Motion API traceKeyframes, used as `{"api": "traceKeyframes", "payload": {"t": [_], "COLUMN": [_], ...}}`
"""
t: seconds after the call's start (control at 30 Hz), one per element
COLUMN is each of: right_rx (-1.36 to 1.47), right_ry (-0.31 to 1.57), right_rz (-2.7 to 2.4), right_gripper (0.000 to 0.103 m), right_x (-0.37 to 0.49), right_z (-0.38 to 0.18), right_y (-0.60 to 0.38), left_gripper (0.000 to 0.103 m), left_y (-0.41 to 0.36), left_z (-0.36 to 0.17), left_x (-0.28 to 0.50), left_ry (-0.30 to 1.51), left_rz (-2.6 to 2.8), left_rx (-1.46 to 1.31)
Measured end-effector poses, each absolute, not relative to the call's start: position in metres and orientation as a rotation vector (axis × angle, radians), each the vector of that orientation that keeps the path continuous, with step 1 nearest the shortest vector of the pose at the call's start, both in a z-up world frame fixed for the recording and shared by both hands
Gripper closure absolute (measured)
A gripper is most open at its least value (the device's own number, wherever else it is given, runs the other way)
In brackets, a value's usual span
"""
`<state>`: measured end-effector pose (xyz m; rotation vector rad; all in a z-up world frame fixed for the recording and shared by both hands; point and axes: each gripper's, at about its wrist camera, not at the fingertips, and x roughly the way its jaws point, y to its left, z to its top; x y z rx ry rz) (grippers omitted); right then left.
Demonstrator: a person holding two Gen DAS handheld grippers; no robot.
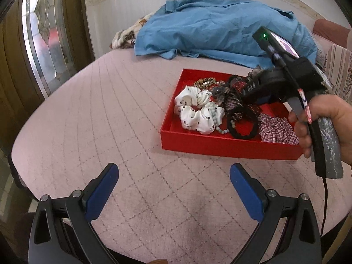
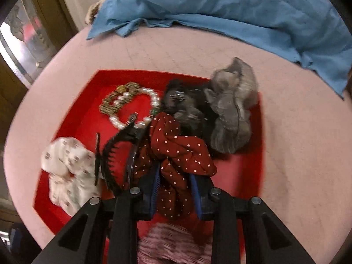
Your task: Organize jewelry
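Observation:
A red tray (image 1: 220, 147) lies on the pink quilted bed and holds hair ties and jewelry: a white dotted scrunchie (image 1: 195, 112), a black hair tie (image 1: 242, 123), a plaid scrunchie (image 1: 277, 127) and a bead bracelet (image 1: 216, 118). My left gripper (image 1: 173, 187) is open and empty above the bed, in front of the tray. My right gripper (image 2: 175, 189) is over the tray (image 2: 72, 127), shut on a dark red polka-dot scrunchie (image 2: 176, 154). Beside it lie a pearl bracelet (image 2: 140, 107), a black hair clip (image 2: 114, 151), a grey scrunchie (image 2: 231, 110) and the white scrunchie (image 2: 68, 169).
A blue cloth (image 1: 220, 28) is heaped at the far side of the bed, over a floral fabric (image 1: 127, 35). A wooden door with a glass panel (image 1: 41, 35) stands at the left. The person's hand (image 1: 325, 121) holds the right gripper's handle.

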<state>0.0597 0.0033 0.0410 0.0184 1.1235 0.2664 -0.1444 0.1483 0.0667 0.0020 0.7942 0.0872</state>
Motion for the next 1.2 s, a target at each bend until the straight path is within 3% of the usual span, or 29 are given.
{"api": "traceKeyframes", "payload": {"t": [0.2, 0.47, 0.83, 1.03, 1.2], "right_rx": [0.061, 0.074, 0.055, 0.084, -0.010], "right_ry": [1.126, 0.979, 1.114, 0.988, 1.050], "right_rz": [0.371, 0.267, 0.181, 0.243, 0.316], "right_gripper": [0.075, 0.074, 0.074, 0.074, 0.074], "right_x": [0.053, 0.066, 0.098, 0.068, 0.062], "right_z": [0.052, 0.106, 0.062, 0.090, 0.067], "right_y": [0.002, -0.048, -0.033, -0.026, 0.008], "left_gripper": [0.002, 0.002, 0.002, 0.002, 0.002], "left_y": [0.152, 0.149, 0.155, 0.152, 0.154], "left_z": [0.064, 0.058, 0.051, 0.049, 0.049], "left_x": [-0.143, -0.136, -0.131, -0.129, -0.130], "left_ry": [0.812, 0.829, 0.860, 0.870, 0.870], "left_rz": [0.089, 0.062, 0.060, 0.049, 0.056], "left_rx": [-0.027, -0.027, -0.060, -0.054, -0.056]}}
